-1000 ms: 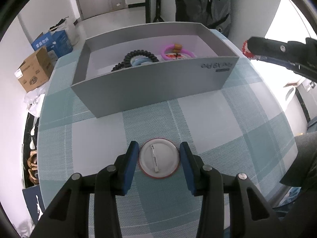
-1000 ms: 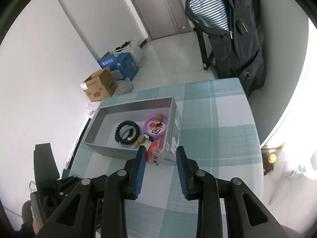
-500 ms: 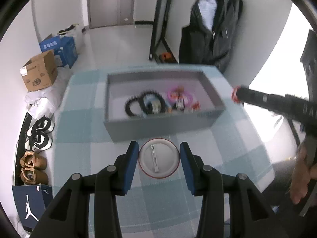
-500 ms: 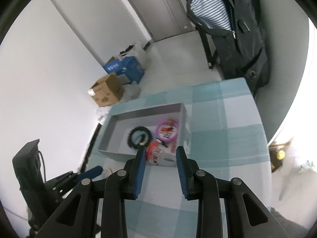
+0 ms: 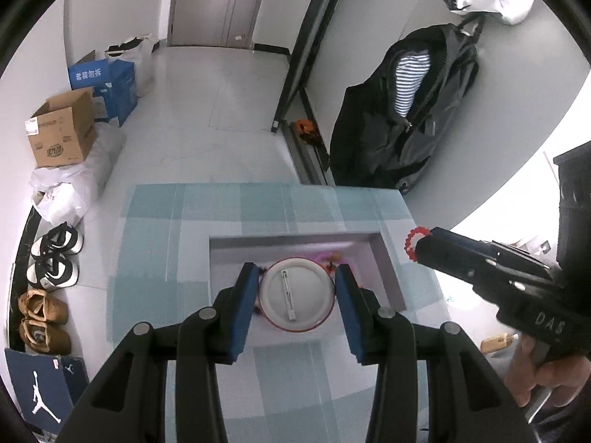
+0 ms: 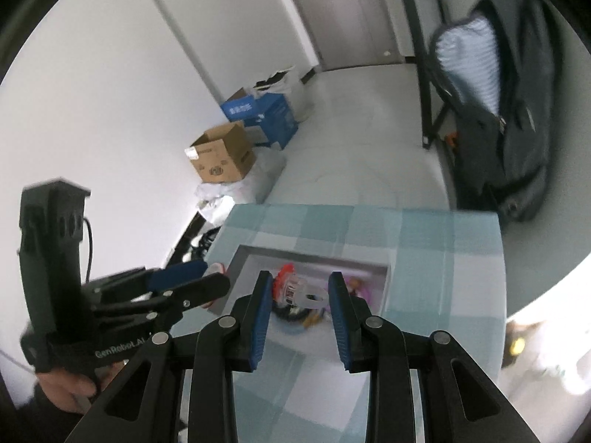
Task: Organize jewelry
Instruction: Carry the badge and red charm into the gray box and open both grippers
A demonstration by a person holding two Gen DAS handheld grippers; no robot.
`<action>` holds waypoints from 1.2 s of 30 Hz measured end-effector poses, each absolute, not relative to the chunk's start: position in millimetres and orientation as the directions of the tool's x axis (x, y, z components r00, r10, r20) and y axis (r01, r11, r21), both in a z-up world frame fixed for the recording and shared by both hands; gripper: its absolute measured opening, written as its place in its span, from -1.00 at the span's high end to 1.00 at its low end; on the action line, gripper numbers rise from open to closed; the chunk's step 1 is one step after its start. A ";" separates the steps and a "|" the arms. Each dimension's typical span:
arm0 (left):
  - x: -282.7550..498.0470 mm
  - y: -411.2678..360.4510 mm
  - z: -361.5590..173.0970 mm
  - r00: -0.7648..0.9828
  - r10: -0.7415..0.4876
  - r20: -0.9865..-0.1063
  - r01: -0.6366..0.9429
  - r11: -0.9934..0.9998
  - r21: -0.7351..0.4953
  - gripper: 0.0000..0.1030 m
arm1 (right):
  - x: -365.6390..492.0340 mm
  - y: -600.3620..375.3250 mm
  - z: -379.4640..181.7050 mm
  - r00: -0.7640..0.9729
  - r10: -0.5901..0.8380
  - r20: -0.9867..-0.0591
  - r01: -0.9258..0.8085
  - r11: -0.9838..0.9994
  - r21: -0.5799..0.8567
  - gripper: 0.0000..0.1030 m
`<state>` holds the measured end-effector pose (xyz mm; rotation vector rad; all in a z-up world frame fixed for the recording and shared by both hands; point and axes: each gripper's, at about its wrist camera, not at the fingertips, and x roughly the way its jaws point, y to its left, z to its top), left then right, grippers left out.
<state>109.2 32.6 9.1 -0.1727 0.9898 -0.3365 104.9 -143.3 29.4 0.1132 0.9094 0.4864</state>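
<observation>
My left gripper (image 5: 295, 273) is shut on a round pin badge (image 5: 297, 295), whose white back and red rim face me. It hangs over the open grey box (image 5: 391, 269) on the checked tablecloth. My right gripper (image 6: 299, 281) is shut on a red bead bracelet (image 6: 284, 277) with a clear plastic tag, also above the grey box (image 6: 314, 255). In the left wrist view the right gripper (image 5: 417, 247) comes in from the right, and the red bracelet (image 5: 409, 243) shows at its tip. Pink and dark jewelry in the box is mostly hidden behind the held pieces.
The teal checked cloth (image 5: 166, 258) covers a small table with edges near on all sides. On the floor to the left are shoes (image 5: 55, 258) and cardboard boxes (image 5: 62, 133). A dark jacket (image 5: 406, 118) hangs on a rack behind the table.
Both grippers have risen with their loads. The badge has left the cloth in front of the box and now hangs over it. The table looks smaller and farther below.
</observation>
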 end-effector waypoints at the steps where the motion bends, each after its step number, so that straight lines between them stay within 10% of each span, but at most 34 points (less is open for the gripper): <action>1: 111.6 32.5 8.1 0.498 -0.358 -0.790 0.202 0.934 -0.296 0.28 | 111.4 -140.9 28.4 0.510 0.456 -0.729 -0.370 0.882 0.293 0.43; 31: 148.5 29.5 -38.5 0.339 -0.506 -0.793 0.192 0.863 -0.468 0.27 | 152.5 -145.3 -33.2 0.367 0.495 -0.788 -0.297 0.865 0.405 0.30; 36: 140.8 31.2 -27.8 0.378 -0.523 -0.764 0.216 0.852 -0.477 -0.24 | 147.9 -152.3 -23.8 0.397 0.505 -0.767 -0.297 0.861 0.413 -0.11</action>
